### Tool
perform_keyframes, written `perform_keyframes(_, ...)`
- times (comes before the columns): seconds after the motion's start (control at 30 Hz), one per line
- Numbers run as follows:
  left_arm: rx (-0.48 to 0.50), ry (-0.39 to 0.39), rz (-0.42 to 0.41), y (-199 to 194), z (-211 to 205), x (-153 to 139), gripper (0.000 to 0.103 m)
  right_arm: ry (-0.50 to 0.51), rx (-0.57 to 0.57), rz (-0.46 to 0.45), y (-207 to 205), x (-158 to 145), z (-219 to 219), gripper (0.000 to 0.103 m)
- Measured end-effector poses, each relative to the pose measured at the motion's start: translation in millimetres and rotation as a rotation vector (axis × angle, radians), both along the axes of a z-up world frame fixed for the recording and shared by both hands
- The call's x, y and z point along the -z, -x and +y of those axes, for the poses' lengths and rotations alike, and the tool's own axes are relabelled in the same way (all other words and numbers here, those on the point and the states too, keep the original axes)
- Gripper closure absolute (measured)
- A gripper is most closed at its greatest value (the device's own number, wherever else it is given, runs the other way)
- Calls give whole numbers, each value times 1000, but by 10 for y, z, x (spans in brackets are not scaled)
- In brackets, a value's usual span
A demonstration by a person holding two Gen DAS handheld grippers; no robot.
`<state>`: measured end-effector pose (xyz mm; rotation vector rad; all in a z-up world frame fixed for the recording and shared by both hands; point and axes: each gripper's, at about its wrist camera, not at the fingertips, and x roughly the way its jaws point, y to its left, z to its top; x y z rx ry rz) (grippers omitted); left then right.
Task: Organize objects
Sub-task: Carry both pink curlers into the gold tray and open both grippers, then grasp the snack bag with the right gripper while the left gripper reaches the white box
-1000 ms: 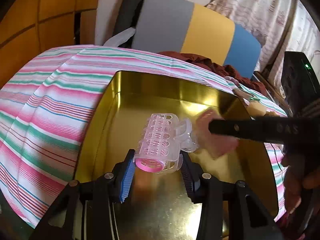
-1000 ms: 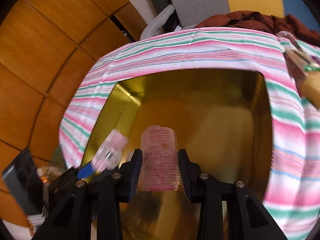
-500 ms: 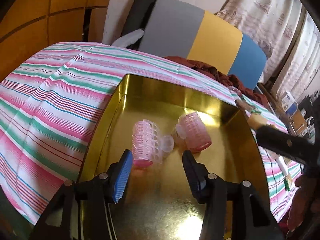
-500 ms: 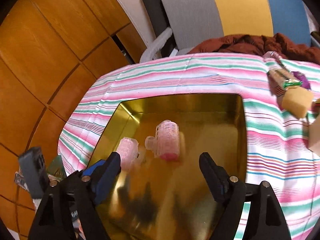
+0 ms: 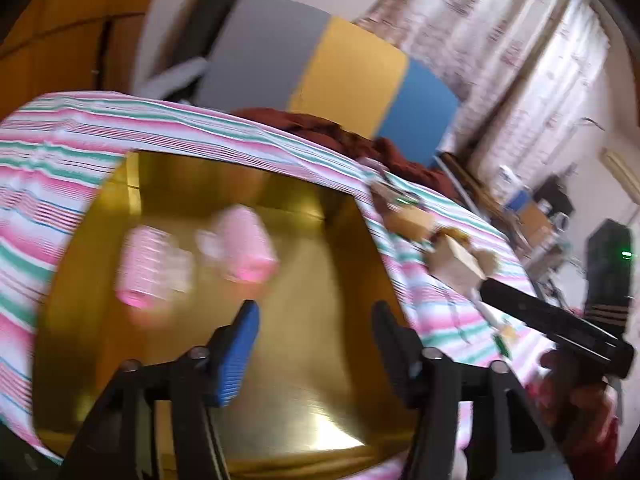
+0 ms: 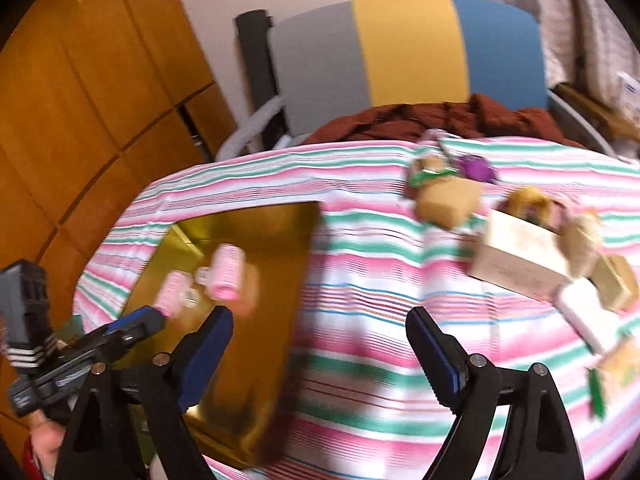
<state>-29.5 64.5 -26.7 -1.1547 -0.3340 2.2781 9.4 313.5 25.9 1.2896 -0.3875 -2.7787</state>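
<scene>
Two pink hair rollers (image 5: 154,270) (image 5: 246,246) lie side by side in the gold tray (image 5: 304,364) on the striped cloth. They also show in the right wrist view (image 6: 172,294) (image 6: 226,272), inside the tray (image 6: 248,364). My left gripper (image 5: 316,332) is open and empty above the tray's near right part. My right gripper (image 6: 320,340) is open wide and empty, over the cloth right of the tray. The left gripper also shows in the right wrist view (image 6: 120,332) at lower left.
A pile of small items lies on the cloth at right: a tan sponge (image 6: 448,200), a cream box (image 6: 520,256), a white block (image 6: 584,312), a purple item (image 6: 478,168). A striped chair (image 6: 408,48) with a red-brown cloth (image 6: 432,120) stands behind the table.
Both grippers let go of their rollers, which now lie in the tray. Both grippers then pulled back and swung right, the right one out over the cloth.
</scene>
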Motion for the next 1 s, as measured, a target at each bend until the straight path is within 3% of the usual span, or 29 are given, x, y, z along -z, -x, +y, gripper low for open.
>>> perform_keyframes(0.27, 73, 4, -97, -173, 365, 101, 32, 28, 136, -67, -246, 184, 613, 10)
perform_keyframes(0.33, 91, 11, -90, -220, 419, 103, 31, 41, 167, -75, -304, 224, 745, 10)
perform_keyframes(0.47, 144, 41, -60, -312, 589, 64, 20, 52, 227, -90, -418, 302, 993, 10)
perform_keyframes(0.77, 244, 70, -81, -456, 947, 102, 20, 51, 344, -133, -527, 423, 1603, 10)
perform_keyframes(1.0, 301, 129, -47, -590, 1205, 123, 18, 13, 614, -201, -778, 337, 2251, 5)
